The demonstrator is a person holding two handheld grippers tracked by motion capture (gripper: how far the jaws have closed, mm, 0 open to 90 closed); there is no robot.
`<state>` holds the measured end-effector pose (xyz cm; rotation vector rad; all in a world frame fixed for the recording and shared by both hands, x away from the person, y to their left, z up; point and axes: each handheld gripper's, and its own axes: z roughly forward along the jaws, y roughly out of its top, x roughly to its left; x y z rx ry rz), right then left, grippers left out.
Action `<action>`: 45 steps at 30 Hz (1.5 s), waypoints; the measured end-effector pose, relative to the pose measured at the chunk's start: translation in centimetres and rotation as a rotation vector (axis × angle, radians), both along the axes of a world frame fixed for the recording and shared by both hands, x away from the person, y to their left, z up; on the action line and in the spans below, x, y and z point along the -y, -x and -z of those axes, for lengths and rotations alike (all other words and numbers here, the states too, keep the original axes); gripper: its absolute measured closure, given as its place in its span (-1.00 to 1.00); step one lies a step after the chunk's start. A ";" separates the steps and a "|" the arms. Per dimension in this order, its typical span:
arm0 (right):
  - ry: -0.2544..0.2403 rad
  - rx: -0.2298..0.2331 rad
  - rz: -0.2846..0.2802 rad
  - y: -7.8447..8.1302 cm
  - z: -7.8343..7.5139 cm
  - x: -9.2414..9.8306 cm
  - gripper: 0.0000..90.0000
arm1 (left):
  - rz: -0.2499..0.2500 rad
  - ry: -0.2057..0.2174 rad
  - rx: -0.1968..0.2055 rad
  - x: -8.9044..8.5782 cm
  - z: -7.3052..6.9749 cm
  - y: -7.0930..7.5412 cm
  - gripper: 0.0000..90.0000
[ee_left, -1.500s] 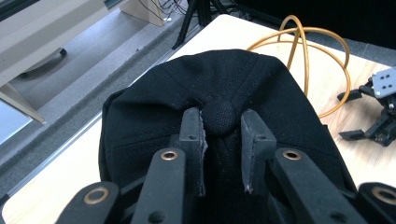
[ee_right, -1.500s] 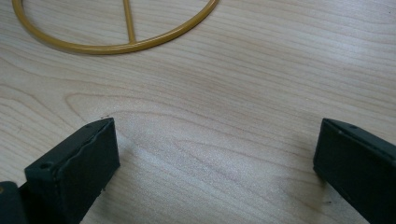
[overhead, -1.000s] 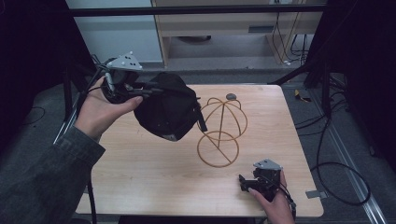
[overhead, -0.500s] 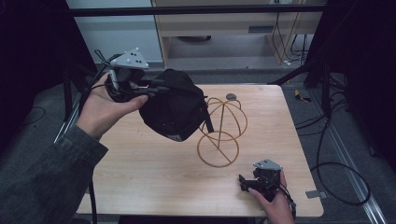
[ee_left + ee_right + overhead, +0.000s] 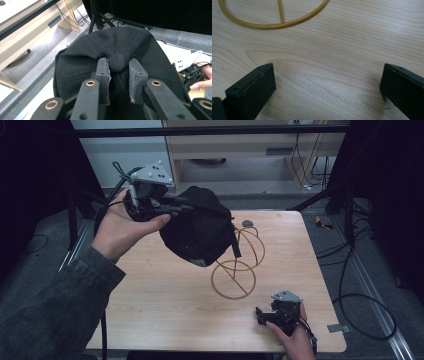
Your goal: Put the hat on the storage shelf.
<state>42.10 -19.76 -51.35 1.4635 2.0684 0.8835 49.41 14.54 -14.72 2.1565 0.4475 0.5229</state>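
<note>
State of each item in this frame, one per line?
Black cap: lifted off the table, pinched at its top button.
Left claw: shut on the cap.
Right claw: open, holding nothing, low over the table.
Wire stand: upright, bare.

1. The high view looked forward and down from above the person's side, taking in the whole counter (image 5: 165, 310) and the floor beyond it.
2. The left gripper view sat very close behind its fingers (image 5: 102, 75), raised off the counter, with a black cap (image 5: 120, 50) just ahead.
3. The right gripper view lay low, almost on the wood, facing the yellow wire stand (image 5: 274, 23).
4. That stand (image 5: 235, 270) also appeared in the high view.
</note>
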 end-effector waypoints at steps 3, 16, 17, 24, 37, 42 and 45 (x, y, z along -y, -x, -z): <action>0.000 0.000 0.000 0.0 0.0 0.0 -0.99 | 0.012 0.002 0.006 0.8 -0.4 0.0 0.62; -0.001 0.000 0.000 0.0 0.0 0.0 -0.99 | 0.031 0.006 0.000 3.9 -0.4 -1.4 0.62; -0.001 0.000 0.000 0.0 0.0 0.0 -0.99 | 0.031 0.004 -0.001 4.1 -0.4 -1.5 0.62; -0.001 0.000 0.000 0.0 0.0 0.0 -0.99 | 0.039 0.004 -0.005 5.4 -0.3 -1.9 0.62; 0.000 0.000 0.000 0.0 0.0 0.0 -0.99 | 0.062 -0.022 -0.008 7.9 0.4 -2.2 0.62; 0.000 0.000 0.000 0.0 0.0 0.0 -0.99 | 0.069 -0.026 -0.010 8.6 0.8 -2.5 0.62; -0.001 0.001 0.000 0.0 0.0 0.0 -0.99 | 0.070 -0.029 -0.012 8.9 1.0 -2.7 0.62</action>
